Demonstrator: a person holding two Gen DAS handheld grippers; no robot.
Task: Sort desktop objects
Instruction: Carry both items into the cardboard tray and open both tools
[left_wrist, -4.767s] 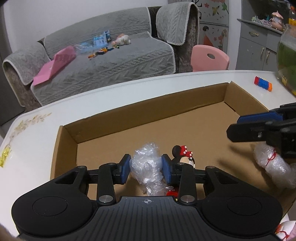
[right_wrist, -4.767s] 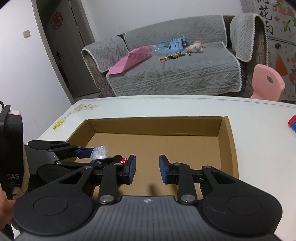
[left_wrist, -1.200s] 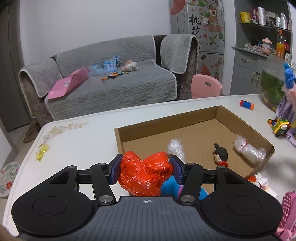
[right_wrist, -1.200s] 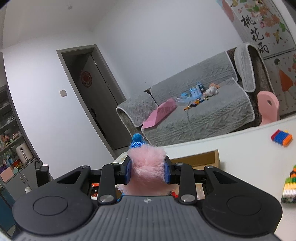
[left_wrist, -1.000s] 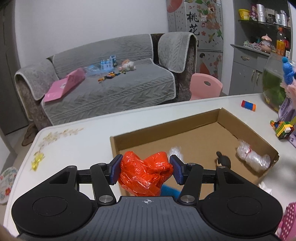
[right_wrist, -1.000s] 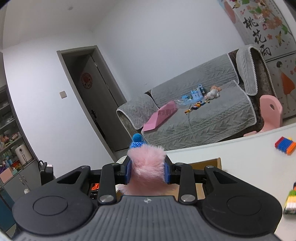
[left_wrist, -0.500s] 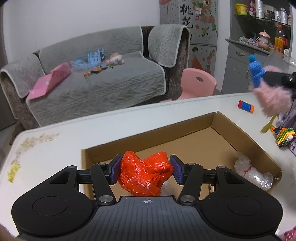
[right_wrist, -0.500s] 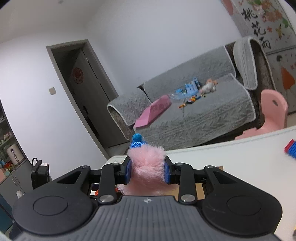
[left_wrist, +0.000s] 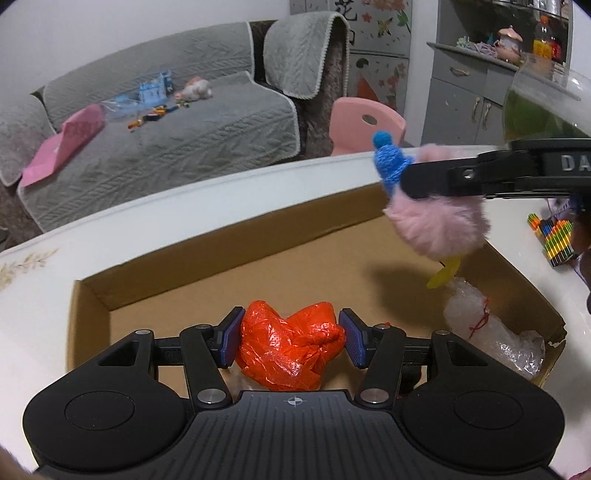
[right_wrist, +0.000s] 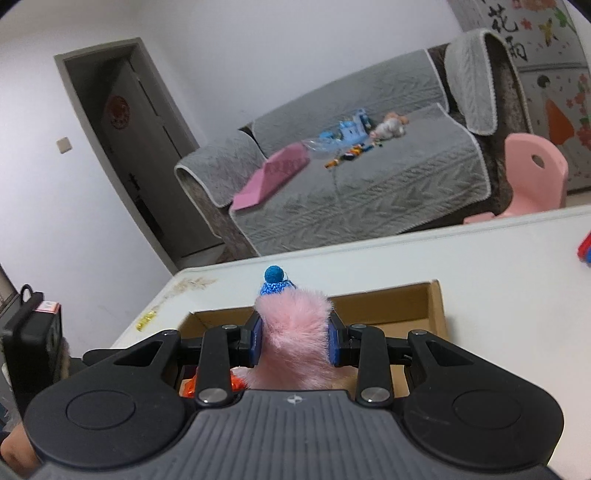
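My left gripper (left_wrist: 291, 341) is shut on a crumpled orange plastic bag (left_wrist: 291, 350), held over the near left part of a shallow cardboard box (left_wrist: 221, 240). My right gripper (right_wrist: 293, 341) is shut on a fluffy pink toy (right_wrist: 293, 332) with a blue knitted hat (right_wrist: 273, 283). In the left wrist view that pink toy (left_wrist: 439, 225) hangs over the box's far right corner, a yellow piece dangling below it. A clear wrapped bundle with a red tie (left_wrist: 484, 332) lies in the box at the right.
The box sits on a white table (left_wrist: 166, 206). Colourful block toys (left_wrist: 554, 240) lie on the table right of the box, and a glass bowl (left_wrist: 546, 103) stands behind them. A grey sofa (left_wrist: 155, 122) and a pink chair (left_wrist: 365, 122) are beyond the table.
Both grippers have moved forward and down over the box, still holding their loads. The pink toy has come further left into the left wrist view, and the box looms larger.
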